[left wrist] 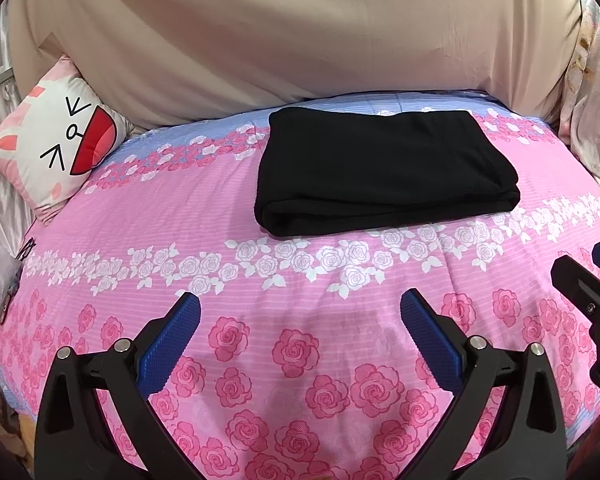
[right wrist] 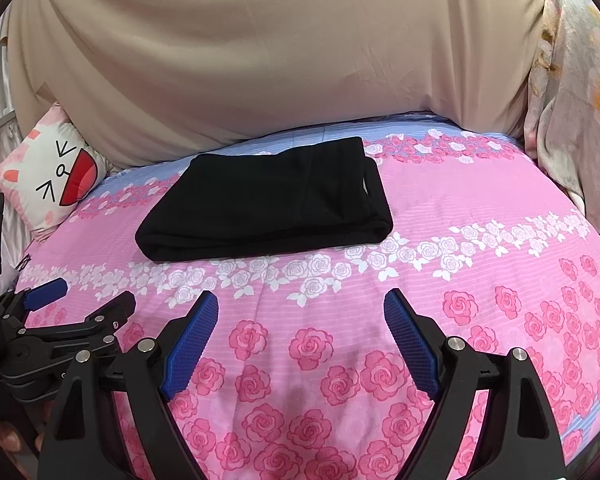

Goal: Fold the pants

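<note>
Spread across both views: a bed (left wrist: 260, 360) under a pink rose-print cover, tan sheet (left wrist: 280, 32) draped behind, cat cushion (left wrist: 56, 148) off at the far left corner. On the far half of the bed, toward the sheet — the pants (left wrist: 380, 176), black, already folded into a compact stacked rectangle, thick rolled edge facing the grippers, layers squared up.

Nearer, well apart from the pants, left gripper (left wrist: 300, 334) released, blue pads spread wide over bare cover, nothing between them. Right gripper (right wrist: 300, 334) likewise released and empty, hovering beside the left.

Probably the finish, judging by the tidy stack. Best left alone — no further pinching. If tidying at all, only a light press on the top layer, well clear of the rolled edge, so as not to drag the fold open.
</note>
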A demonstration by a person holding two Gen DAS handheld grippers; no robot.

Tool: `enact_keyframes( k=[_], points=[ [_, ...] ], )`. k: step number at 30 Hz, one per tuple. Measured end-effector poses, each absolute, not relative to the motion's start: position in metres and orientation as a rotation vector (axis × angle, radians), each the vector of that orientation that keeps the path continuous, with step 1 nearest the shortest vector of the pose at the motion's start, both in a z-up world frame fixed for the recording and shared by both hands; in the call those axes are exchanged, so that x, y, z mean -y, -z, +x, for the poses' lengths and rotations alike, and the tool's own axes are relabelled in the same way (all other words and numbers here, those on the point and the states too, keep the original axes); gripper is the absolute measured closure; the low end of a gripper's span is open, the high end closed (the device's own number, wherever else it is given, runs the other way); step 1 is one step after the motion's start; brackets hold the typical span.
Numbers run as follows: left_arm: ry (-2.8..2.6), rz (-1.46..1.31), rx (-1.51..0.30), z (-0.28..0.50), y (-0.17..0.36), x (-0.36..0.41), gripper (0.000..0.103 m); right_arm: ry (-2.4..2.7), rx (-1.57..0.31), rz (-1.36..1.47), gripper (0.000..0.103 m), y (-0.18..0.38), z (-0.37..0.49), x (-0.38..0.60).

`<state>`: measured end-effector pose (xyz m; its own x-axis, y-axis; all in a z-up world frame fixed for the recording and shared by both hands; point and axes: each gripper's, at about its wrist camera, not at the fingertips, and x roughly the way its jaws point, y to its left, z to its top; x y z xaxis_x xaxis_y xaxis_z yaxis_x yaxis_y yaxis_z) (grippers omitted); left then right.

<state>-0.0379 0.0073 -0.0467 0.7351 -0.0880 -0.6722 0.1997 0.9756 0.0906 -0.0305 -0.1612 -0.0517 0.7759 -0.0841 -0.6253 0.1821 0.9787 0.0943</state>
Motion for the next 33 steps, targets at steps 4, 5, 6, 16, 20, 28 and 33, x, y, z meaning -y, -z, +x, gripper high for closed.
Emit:
enact_keyframes(
  k=[4, 5, 6, 16, 20, 28, 33],
  points=[
    [0.158, 0.162, -0.729, -0.038, 0.046, -0.007, 0.005, 0.142, -0.669, 0.155, 0.020, 0.052, -0.031, 0.162],
    [0.157, 0.161, -0.729, -0.038, 0.046, -0.007, 0.005, 0.142, -0.669, 0.155, 0.020, 0.052, -0.031, 0.162],
    [0.157, 0.160, -0.729, -0.038, 0.047, -0.008, 0.005, 0.142, -0.670, 0.155, 0.020, 0.053, -0.031, 0.161],
    [0.157, 0.159, -0.727, -0.038, 0.046, -0.009, 0.005, 0.140, -0.671, 0.155, 0.020, 0.053, -0.031, 0.162],
    [0.157, 0.154, -0.710, -0.039, 0.044, -0.008, 0.005, 0.140, -0.671, 0.157, 0.020, 0.052, -0.030, 0.162],
    [0.175, 0.136, -0.694, -0.039, 0.036, -0.007, 0.005, 0.141, -0.671, 0.158, 0.020, 0.053, -0.031, 0.164],
    [0.167, 0.150, -0.680, -0.039, 0.034, -0.004, 0.005, 0.142, -0.671, 0.160, 0.020, 0.053, -0.031, 0.164]
  ],
)
